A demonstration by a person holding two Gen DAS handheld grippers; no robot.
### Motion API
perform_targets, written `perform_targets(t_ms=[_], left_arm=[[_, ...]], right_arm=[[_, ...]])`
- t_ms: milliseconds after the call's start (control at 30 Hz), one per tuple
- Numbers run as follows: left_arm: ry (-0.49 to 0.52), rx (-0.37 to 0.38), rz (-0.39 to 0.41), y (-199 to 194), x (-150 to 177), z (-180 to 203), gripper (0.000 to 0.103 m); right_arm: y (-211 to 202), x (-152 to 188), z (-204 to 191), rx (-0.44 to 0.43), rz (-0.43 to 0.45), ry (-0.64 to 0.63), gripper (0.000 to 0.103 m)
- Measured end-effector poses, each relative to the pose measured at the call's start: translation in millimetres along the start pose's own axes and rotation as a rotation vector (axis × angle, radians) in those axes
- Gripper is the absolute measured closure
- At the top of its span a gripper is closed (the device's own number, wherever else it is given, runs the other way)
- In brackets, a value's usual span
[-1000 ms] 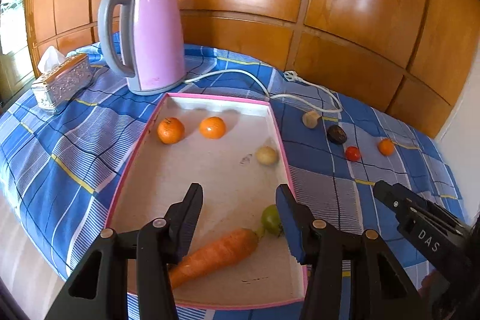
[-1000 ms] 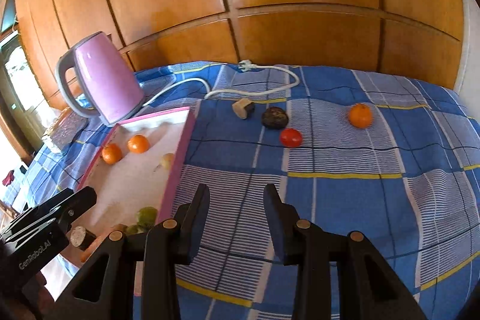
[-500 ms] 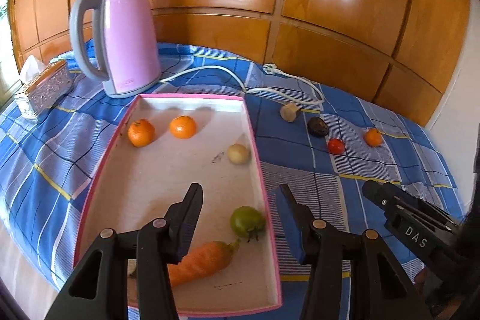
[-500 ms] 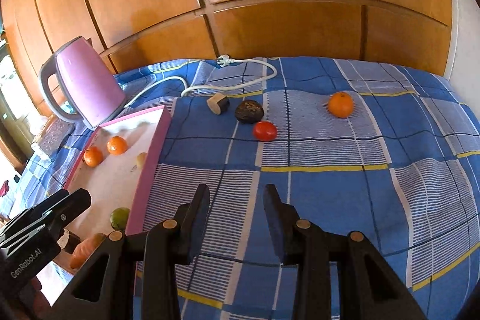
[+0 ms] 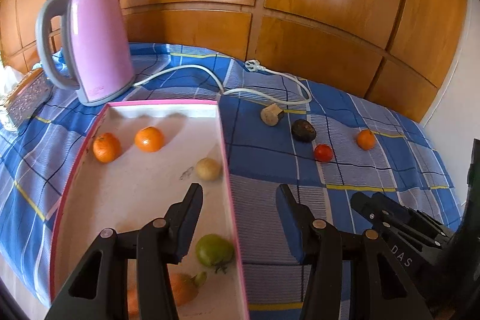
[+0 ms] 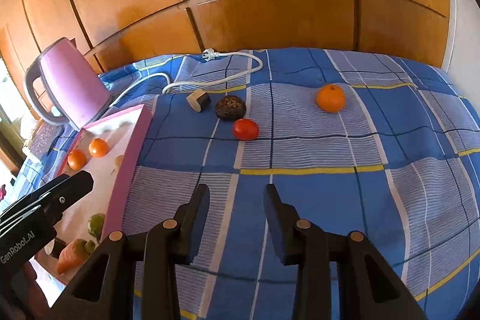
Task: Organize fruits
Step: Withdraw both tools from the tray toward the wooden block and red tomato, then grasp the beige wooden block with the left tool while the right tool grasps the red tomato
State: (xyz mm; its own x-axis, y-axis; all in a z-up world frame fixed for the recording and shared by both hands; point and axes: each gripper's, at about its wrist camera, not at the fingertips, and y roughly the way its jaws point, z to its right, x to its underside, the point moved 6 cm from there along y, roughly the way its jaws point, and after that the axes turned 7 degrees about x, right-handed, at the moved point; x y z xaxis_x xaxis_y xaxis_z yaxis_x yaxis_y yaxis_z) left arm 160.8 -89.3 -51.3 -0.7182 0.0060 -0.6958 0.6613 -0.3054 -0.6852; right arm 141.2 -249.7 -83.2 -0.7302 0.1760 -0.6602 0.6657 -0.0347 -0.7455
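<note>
A pink-rimmed white tray lies on the blue checked cloth. In it are two oranges, a pale round fruit, a green tomato and a carrot. On the cloth to the right lie a red tomato, a dark round fruit, a beige cut piece and an orange. My left gripper is open and empty over the tray's right rim. My right gripper is open and empty above the cloth, short of the red tomato.
A pink electric kettle stands behind the tray, its white cord trailing across the cloth. A silver tissue box sits at far left. Wooden wall panels rise behind. The cloth's edge drops off at the right.
Both grippers have swung to the right. The left view has shifted from the tray's middle to its right rim. The right gripper has moved closer to the loose fruits. Both stay open.
</note>
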Motion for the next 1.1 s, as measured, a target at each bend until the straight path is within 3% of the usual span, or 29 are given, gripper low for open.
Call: perform_targets(t_ms=[567, 1033, 1100], left_arm=[[0.007, 0.03, -0.05, 55.2, -34.4, 8.0, 0.052], [0.002, 0.032, -0.075, 90.6, -52.6, 10.2, 0.052], [0.01, 0.031, -0.078, 95.0, -53.8, 11.8, 0.052]], right_arm=[[55.9, -40.5, 1.4, -0.001, -0.021, -0.006, 0.065], [94.6, -47.4, -5.2, -0.014, -0.053, -0.026, 0.066], [96.4, -47.9, -7.0, -0.002, -0.05, -0.055, 0.07]])
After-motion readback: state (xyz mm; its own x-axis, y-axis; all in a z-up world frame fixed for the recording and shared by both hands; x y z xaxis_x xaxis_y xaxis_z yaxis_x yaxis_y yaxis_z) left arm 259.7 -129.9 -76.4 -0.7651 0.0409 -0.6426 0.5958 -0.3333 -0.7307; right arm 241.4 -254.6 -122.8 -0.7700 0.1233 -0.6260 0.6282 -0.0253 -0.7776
